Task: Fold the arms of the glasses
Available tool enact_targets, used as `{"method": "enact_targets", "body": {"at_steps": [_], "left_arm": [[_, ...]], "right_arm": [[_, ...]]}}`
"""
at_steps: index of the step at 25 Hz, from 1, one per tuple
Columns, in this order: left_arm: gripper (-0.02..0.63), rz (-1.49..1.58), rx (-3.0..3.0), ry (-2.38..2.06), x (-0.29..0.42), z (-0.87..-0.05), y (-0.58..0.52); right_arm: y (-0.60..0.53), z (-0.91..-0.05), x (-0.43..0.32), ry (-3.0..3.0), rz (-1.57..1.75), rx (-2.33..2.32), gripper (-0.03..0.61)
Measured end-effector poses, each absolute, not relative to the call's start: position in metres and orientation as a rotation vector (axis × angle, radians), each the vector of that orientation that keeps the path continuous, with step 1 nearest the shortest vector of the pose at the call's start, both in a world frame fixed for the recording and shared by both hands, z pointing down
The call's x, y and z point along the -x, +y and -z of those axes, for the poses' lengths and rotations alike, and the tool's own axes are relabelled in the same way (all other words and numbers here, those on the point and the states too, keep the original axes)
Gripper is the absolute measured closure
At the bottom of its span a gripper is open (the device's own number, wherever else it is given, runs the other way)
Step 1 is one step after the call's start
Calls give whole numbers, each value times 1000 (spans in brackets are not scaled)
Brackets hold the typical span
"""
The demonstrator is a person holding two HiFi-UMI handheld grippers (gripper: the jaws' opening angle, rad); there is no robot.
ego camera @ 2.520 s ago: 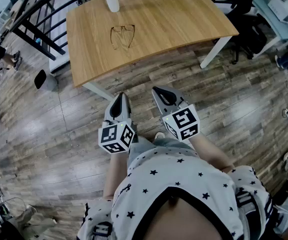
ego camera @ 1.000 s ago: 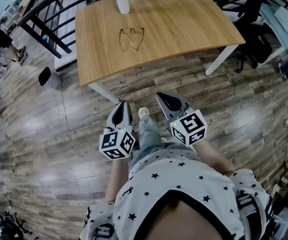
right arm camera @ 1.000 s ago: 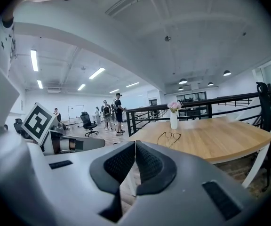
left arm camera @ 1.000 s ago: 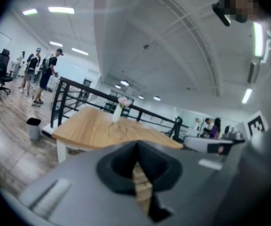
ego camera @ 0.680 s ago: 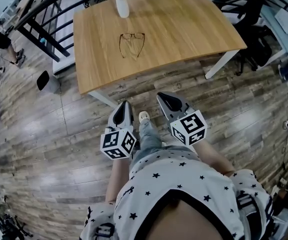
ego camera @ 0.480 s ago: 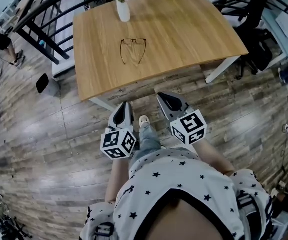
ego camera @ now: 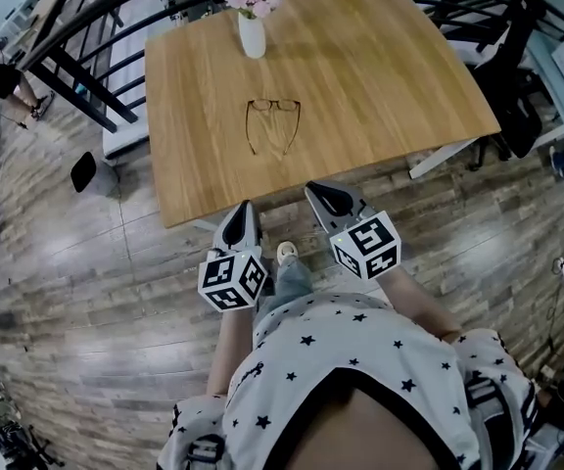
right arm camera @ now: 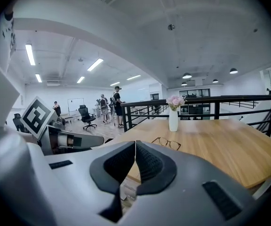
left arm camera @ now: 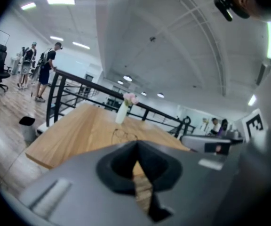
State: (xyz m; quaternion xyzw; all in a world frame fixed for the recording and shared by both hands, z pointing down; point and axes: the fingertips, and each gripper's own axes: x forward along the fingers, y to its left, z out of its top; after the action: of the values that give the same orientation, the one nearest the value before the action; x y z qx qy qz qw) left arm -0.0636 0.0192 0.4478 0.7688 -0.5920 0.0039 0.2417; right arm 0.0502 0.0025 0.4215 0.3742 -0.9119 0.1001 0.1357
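A pair of thin-framed glasses [ego camera: 272,123] lies on the wooden table [ego camera: 380,76] with both arms spread open toward me; the same glasses [left arm camera: 124,135] show in the left gripper view, and the glasses [right arm camera: 166,143] show in the right gripper view too. My left gripper [ego camera: 243,213] is shut and empty, just short of the table's near edge. My right gripper [ego camera: 323,195] is also shut with nothing in it, its tip over the near edge. The shut left gripper [left arm camera: 136,150] and the shut right gripper [right arm camera: 135,147] both point at the table.
A white vase with pink flowers [ego camera: 252,29] stands behind the glasses. Black railings [ego camera: 76,57] run along the table's far left side. A white table leg [ego camera: 439,160] stands at the right. A small dark bin [ego camera: 83,171] sits on the floor at the left. People stand far off.
The person has walked toward the table: it and the glasses have come lower and nearer in the head view, and both shut grippers now reach its near edge.
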Motion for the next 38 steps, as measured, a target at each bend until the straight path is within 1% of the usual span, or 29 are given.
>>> {"method": "enact_targets", "body": {"at_steps": [14, 20, 28, 38], "left_arm": [[606, -94, -2087, -1587, 106, -467, -68], [607, -110, -2104, -1560, 113, -472, -97], [607, -135, -2114, -1517, 127, -488, -122], [606, -185, -2112, -1473, 124, -502, -138]], "right_arm": [[-97, -434, -7, -2577, -287, -1093, 561], [-131, -444, -4, -2529, -269, -1110, 561], [-168, -465, 4, -2442, -204, -1113, 561], [-208, -492, 7, -2339, -112, -1019, 560]]}}
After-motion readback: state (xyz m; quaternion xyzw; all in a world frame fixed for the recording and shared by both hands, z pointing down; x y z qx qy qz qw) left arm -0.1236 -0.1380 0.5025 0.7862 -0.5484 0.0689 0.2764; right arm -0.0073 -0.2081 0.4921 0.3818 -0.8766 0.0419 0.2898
